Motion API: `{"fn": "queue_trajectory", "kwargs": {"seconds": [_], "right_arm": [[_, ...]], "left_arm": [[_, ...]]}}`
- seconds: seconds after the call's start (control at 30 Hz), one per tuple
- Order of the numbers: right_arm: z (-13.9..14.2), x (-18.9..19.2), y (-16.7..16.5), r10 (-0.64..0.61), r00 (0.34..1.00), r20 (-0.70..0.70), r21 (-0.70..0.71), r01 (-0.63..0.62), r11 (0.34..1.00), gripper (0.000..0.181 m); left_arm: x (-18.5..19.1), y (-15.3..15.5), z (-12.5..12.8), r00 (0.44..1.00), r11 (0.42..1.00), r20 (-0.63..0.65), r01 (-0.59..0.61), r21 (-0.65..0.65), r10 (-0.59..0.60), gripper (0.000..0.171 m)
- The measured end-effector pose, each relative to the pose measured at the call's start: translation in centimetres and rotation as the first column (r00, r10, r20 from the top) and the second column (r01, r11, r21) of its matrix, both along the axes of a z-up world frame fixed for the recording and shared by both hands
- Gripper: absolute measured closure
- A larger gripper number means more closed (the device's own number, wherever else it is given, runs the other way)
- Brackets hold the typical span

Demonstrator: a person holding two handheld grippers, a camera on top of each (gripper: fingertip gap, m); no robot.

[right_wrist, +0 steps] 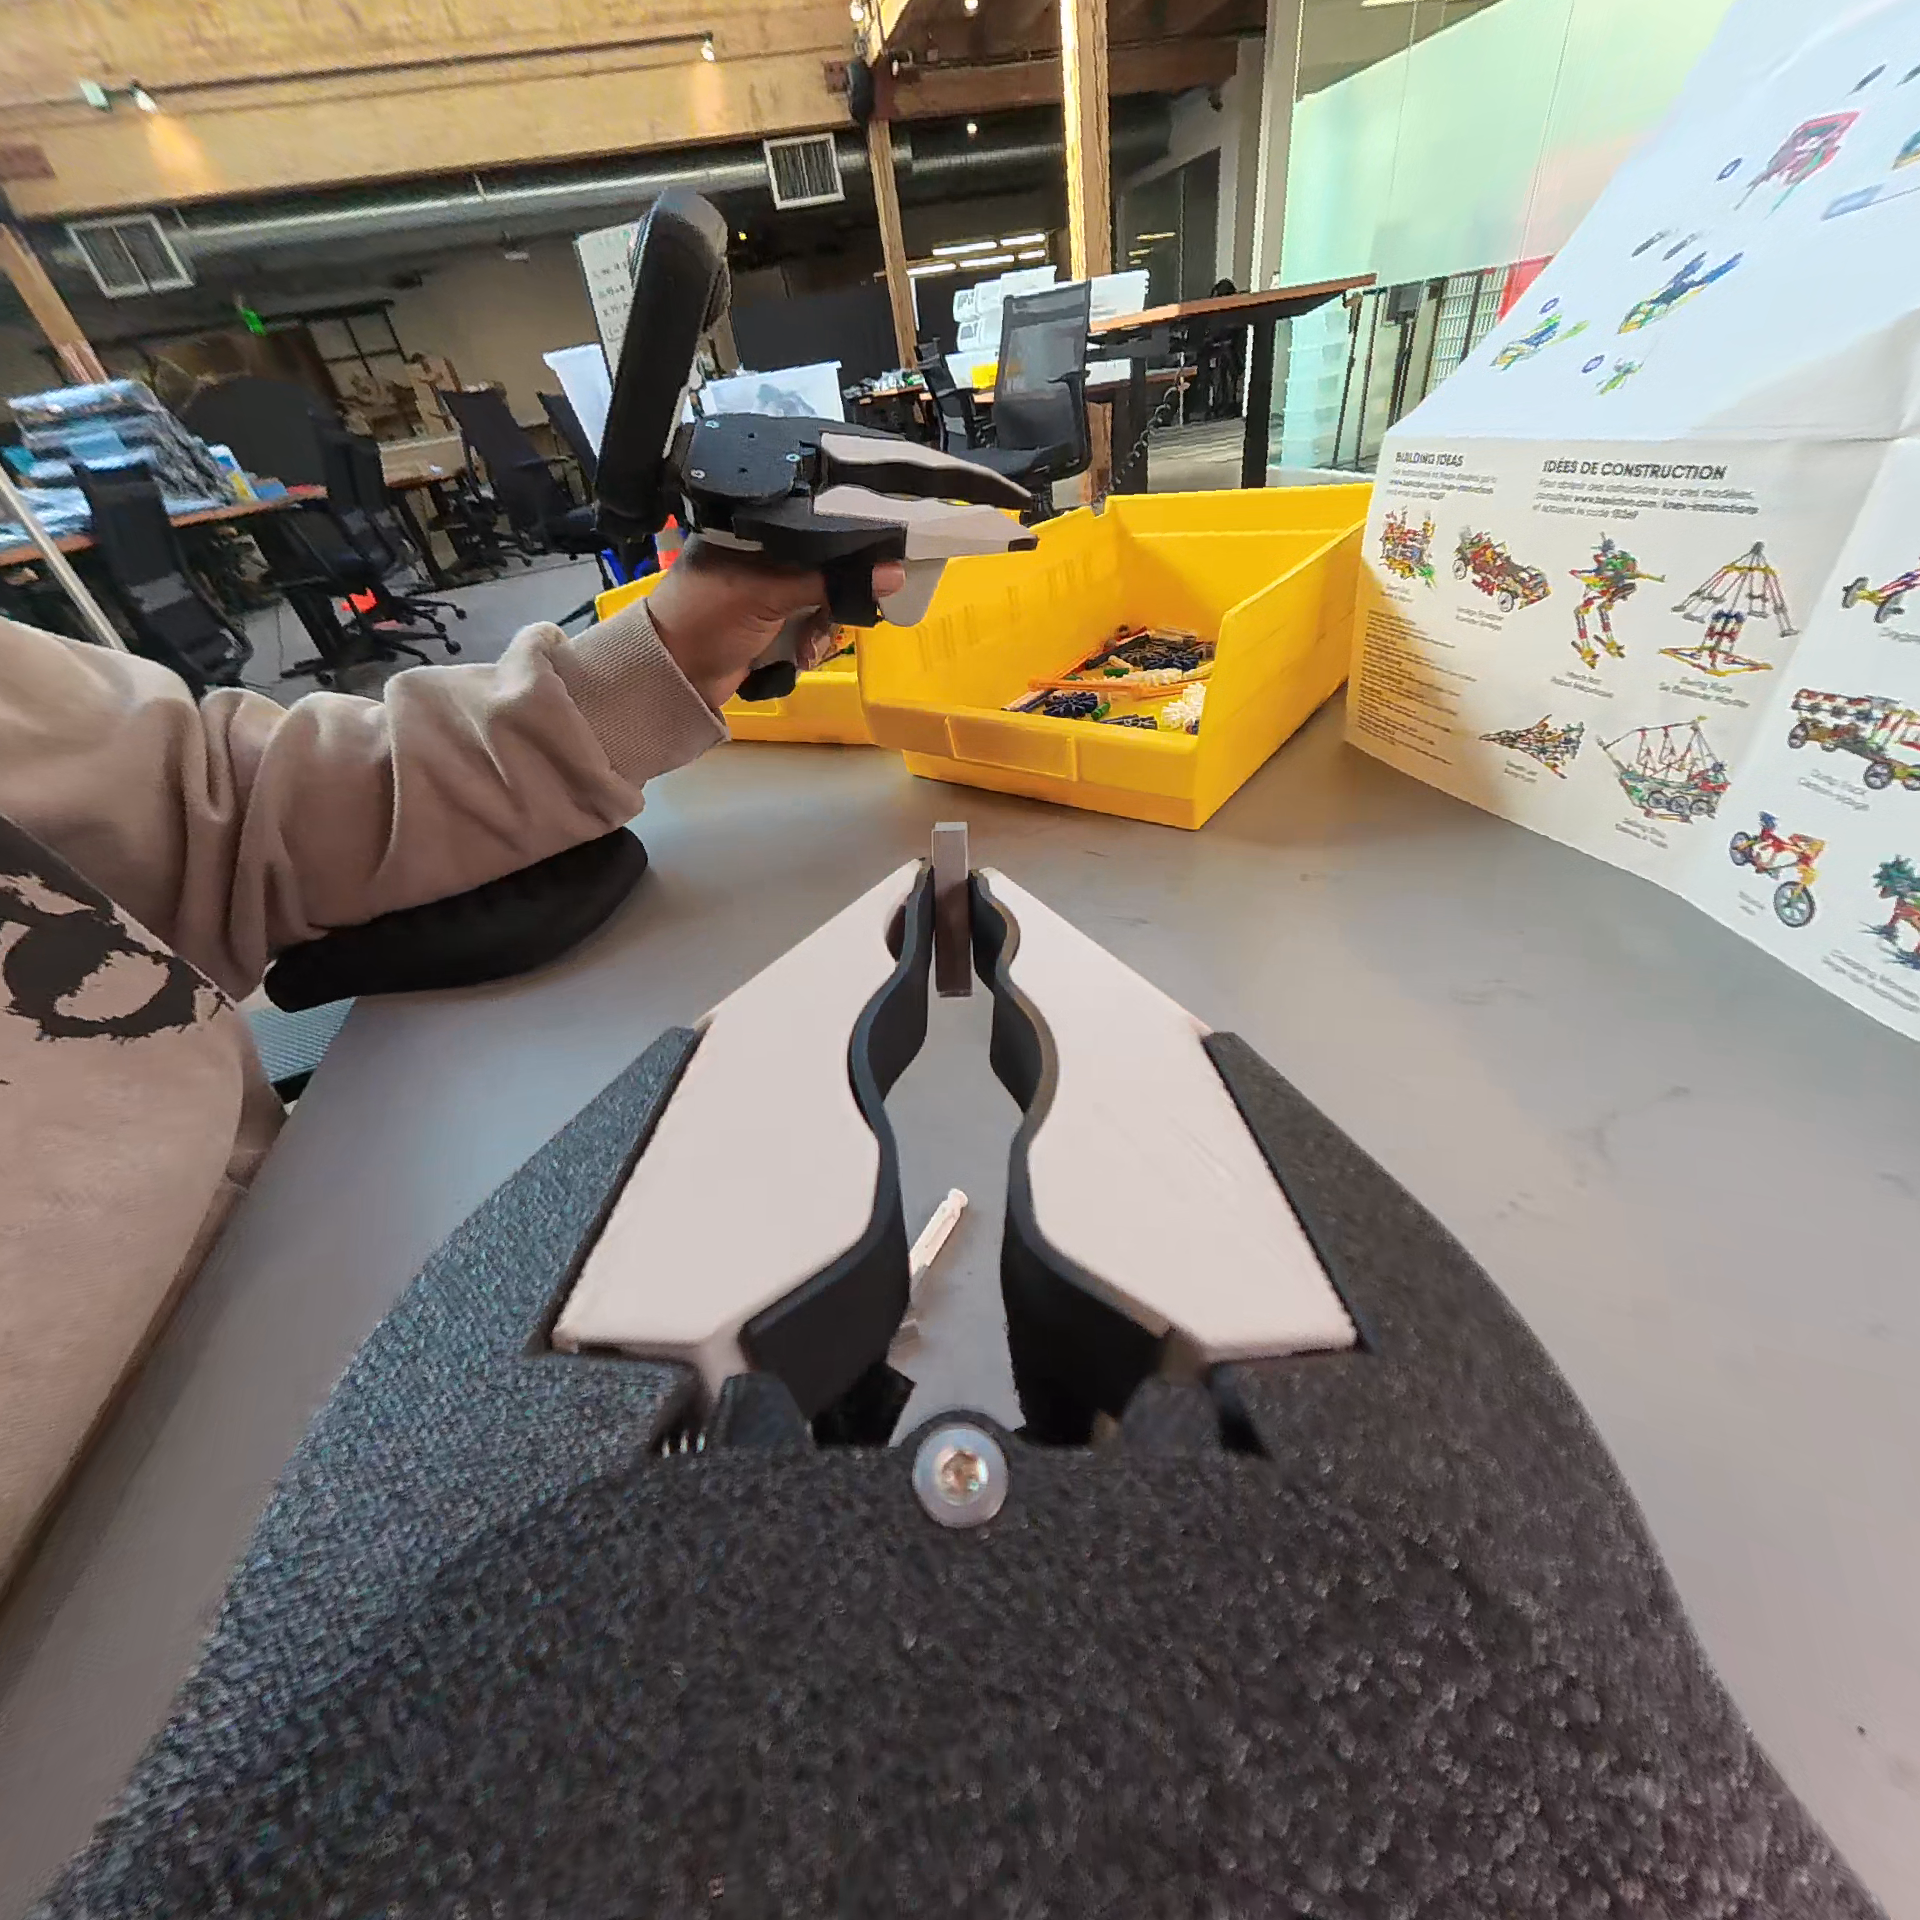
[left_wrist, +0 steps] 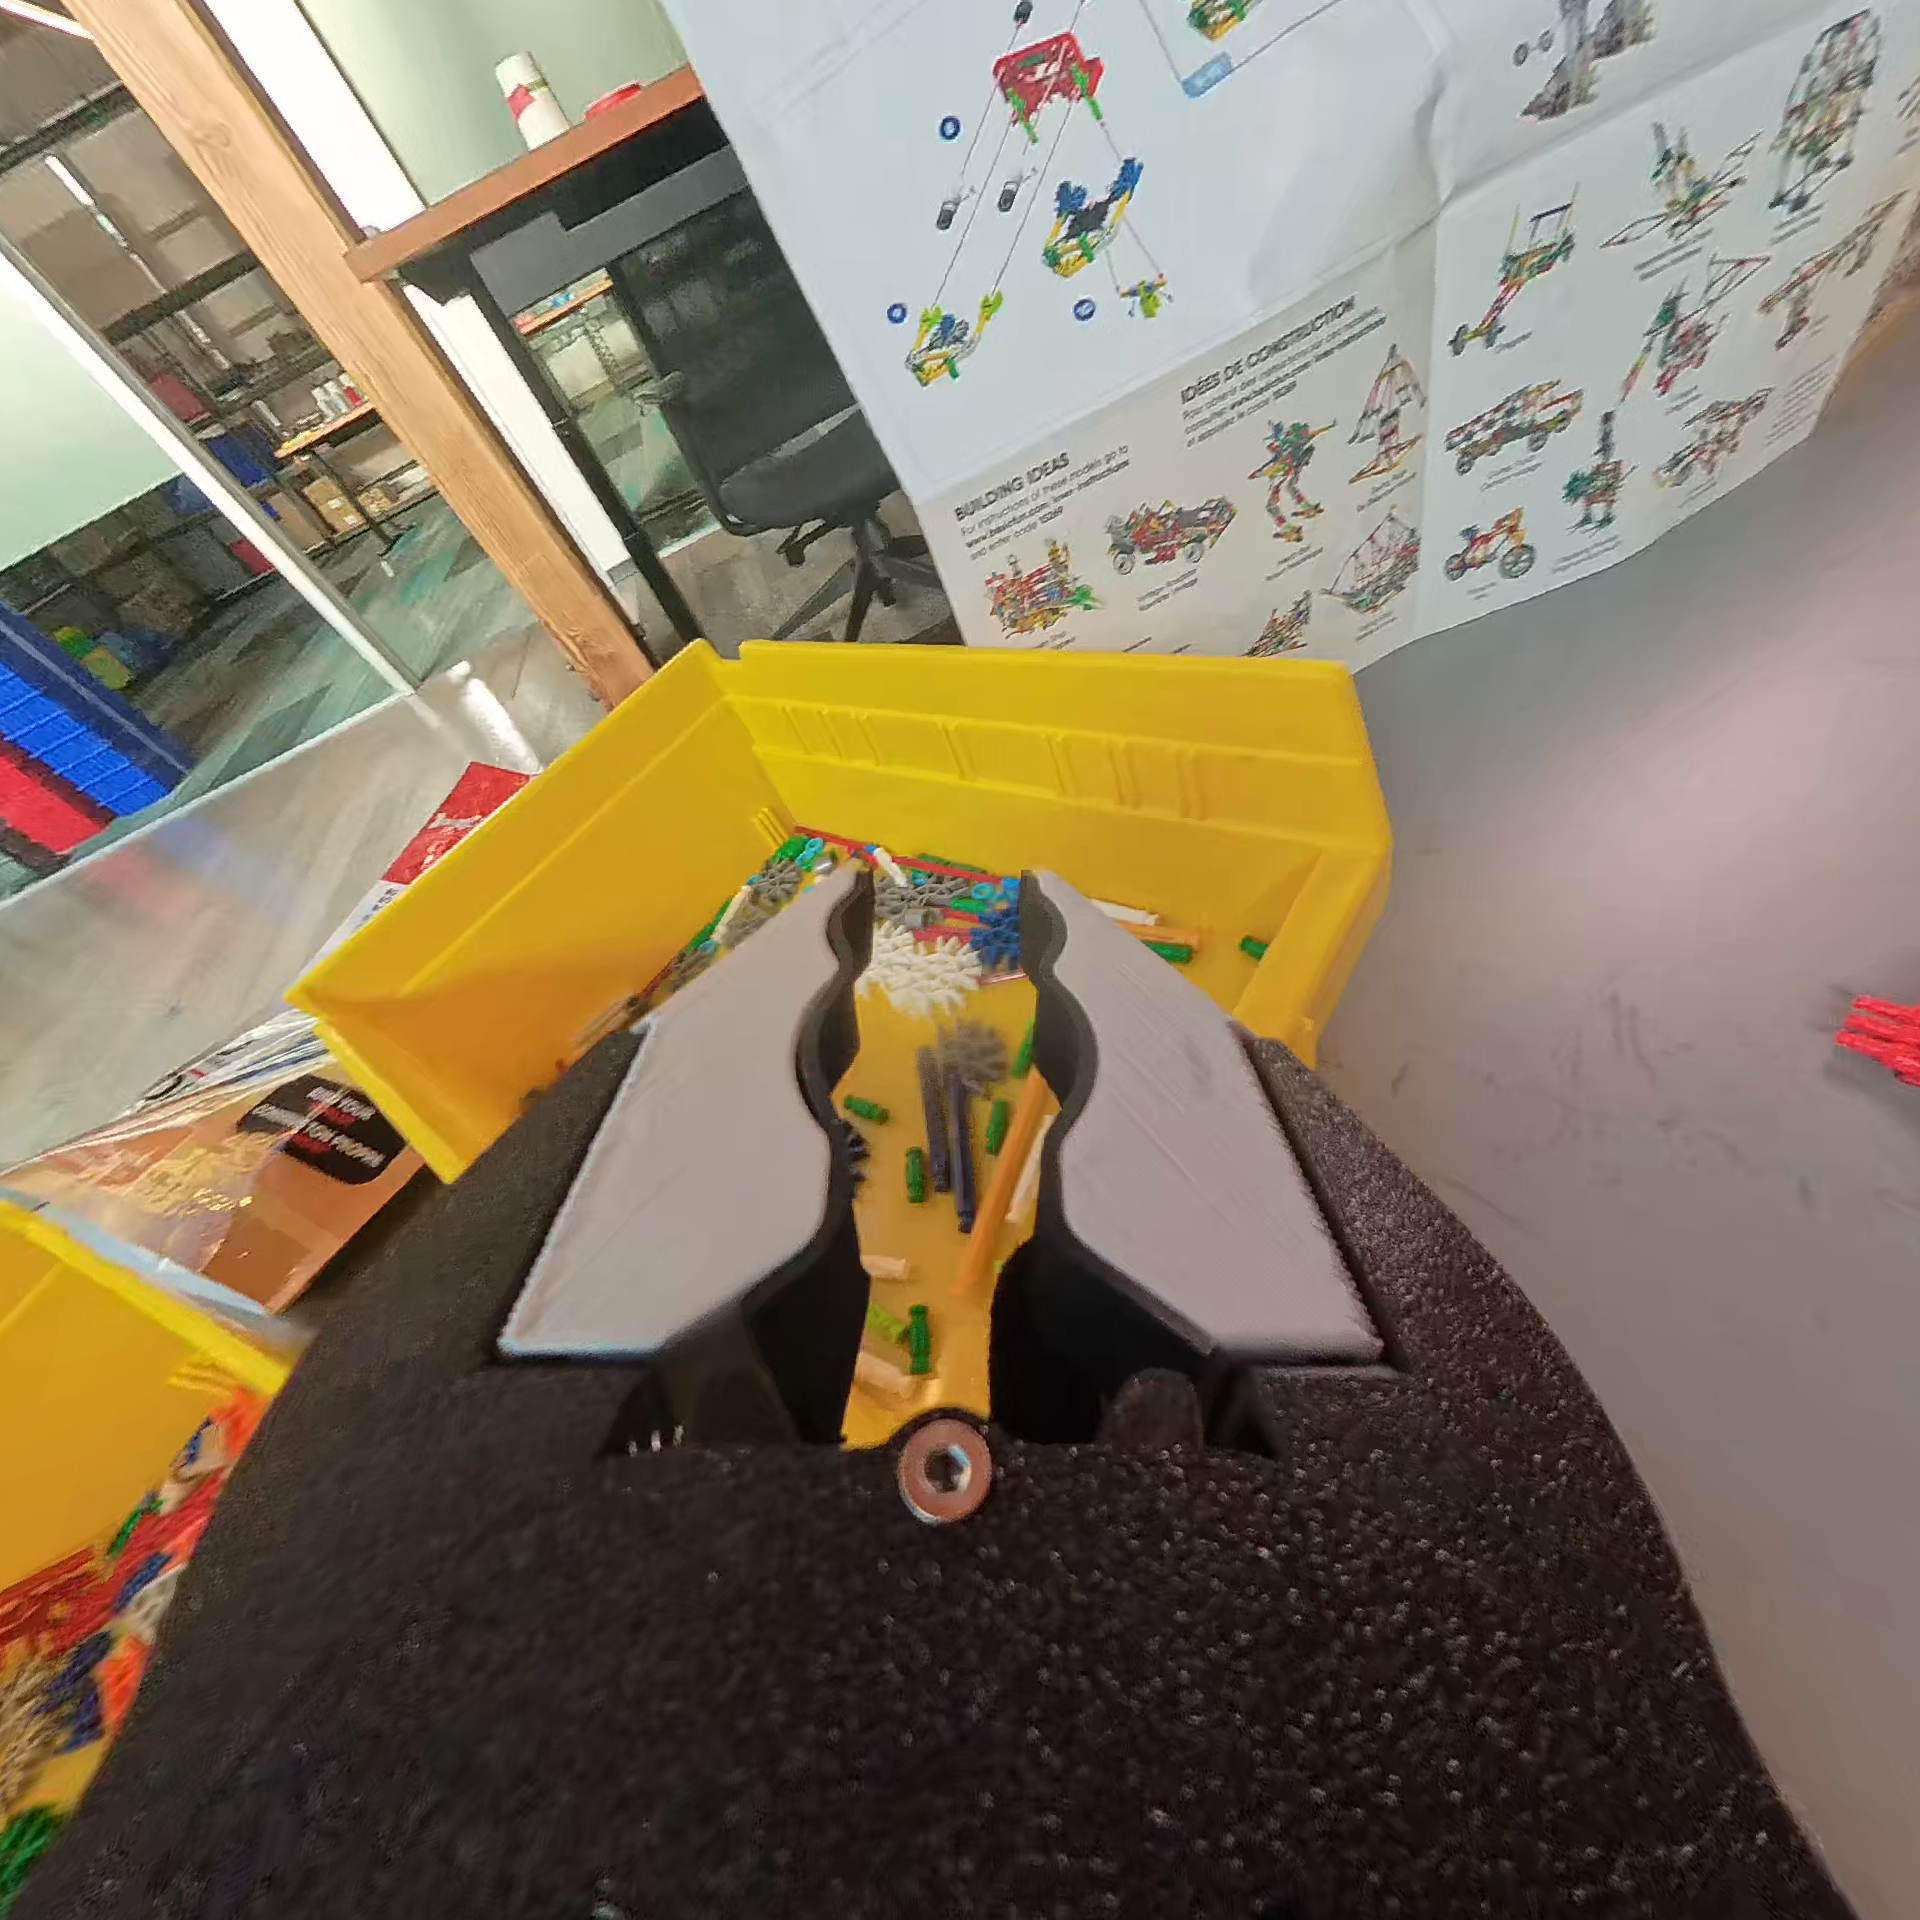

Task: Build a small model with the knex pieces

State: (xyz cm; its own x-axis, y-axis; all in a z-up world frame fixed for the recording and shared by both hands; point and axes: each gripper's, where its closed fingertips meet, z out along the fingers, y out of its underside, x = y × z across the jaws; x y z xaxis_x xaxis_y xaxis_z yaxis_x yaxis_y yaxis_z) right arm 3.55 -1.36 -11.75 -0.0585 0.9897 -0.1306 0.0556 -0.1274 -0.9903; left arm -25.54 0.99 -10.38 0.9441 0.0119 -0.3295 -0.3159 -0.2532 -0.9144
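Currently on grey table: folded instruction sheet propped upright at far right, yellow bin beside it, second yellow bin just behind on the left. Left gripper hovering over yellow bin, fingers parted by a moderate gap, nothing between them; loose rods and connectors directly below and ahead, orange rod lying roughly along finger axis. Right gripper low over bare table, well short of bin, clamped on small grey flat piece, long axis along fingers, tip poking out forward. White rod on table under right fingers, untouched.
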Motion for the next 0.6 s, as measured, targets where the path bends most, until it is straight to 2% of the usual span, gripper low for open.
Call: {"fn": "queue_trajectory", "kwargs": {"seconds": [0.07, 0.1, 0.13, 0.2, 0.27, 0.33, 0.4, 0.43, 0.53, 0.6], "right_arm": [[0.1, -0.1, -0.5, 0.014, 1.000, -0.007, 0.020, -0.014, 1.000, 0.178], [0.2, -0.1, -0.8, 0.026, 1.000, -0.013, 0.014, -0.025, 1.000, 0.178], [0.4, -0.2, -1.0, 0.036, 0.999, -0.024, 0.002, -0.036, 0.999, 0.178], [0.7, -0.2, -1.3, 0.049, 0.998, -0.042, -0.008, -0.049, 0.999, 0.178], [0.5, -0.3, -1.6, 0.061, 0.998, -0.033, 0.003, -0.061, 0.998, 0.178], [0.3, -0.4, -2.1, 0.083, 0.996, -0.025, 0.003, -0.083, 0.997, 0.178], [0.5, -0.4, -2.7, 0.108, 0.993, -0.043, -0.013, -0.109, 0.994, 0.178], [0.6, -0.5, -3.0, 0.125, 0.991, -0.049, -0.027, -0.127, 0.992, 0.177], [0.7, -0.6, -3.9, 0.161, 0.985, -0.057, -0.040, -0.163, 0.986, 0.178], [0.6, -0.7, -4.6, 0.197, 0.979, -0.050, -0.046, -0.199, 0.979, 0.177]], "left_arm": [[3.6, -0.1, 0.4, 0.982, 0.987, 0.099, 0.158, 0.041, -0.161, 0.142], [6.3, -0.3, 0.5, 0.943, 0.960, 0.178, 0.272, 0.068, -0.280, 0.143], [9.4, -0.8, 0.5, 0.873, 0.913, 0.267, 0.397, 0.094, -0.407, 0.144], [15.2, -2.1, 0.1, 0.688, 0.790, 0.420, 0.599, 0.133, -0.592, 0.144], [20.0, -3.6, -0.6, 0.510, 0.659, 0.512, 0.735, 0.158, -0.691, 0.144], [23.8, -4.9, -1.5, 0.405, 0.558, 0.542, 0.816, 0.149, -0.737, 0.144], [26.2, -5.7, -2.2, 0.380, 0.500, 0.513, 0.858, 0.114, -0.770, 0.144], [27.1, -5.9, -2.3, 0.379, 0.488, 0.493, 0.866, 0.110, -0.783, 0.144], [29.0, -6.6, -2.2, 0.332, 0.444, 0.497, 0.887, 0.125, -0.802, 0.149], [29.6, -6.9, -2.0, 0.306, 0.429, 0.504, 0.891, 0.147, -0.808, 0.159]]}}
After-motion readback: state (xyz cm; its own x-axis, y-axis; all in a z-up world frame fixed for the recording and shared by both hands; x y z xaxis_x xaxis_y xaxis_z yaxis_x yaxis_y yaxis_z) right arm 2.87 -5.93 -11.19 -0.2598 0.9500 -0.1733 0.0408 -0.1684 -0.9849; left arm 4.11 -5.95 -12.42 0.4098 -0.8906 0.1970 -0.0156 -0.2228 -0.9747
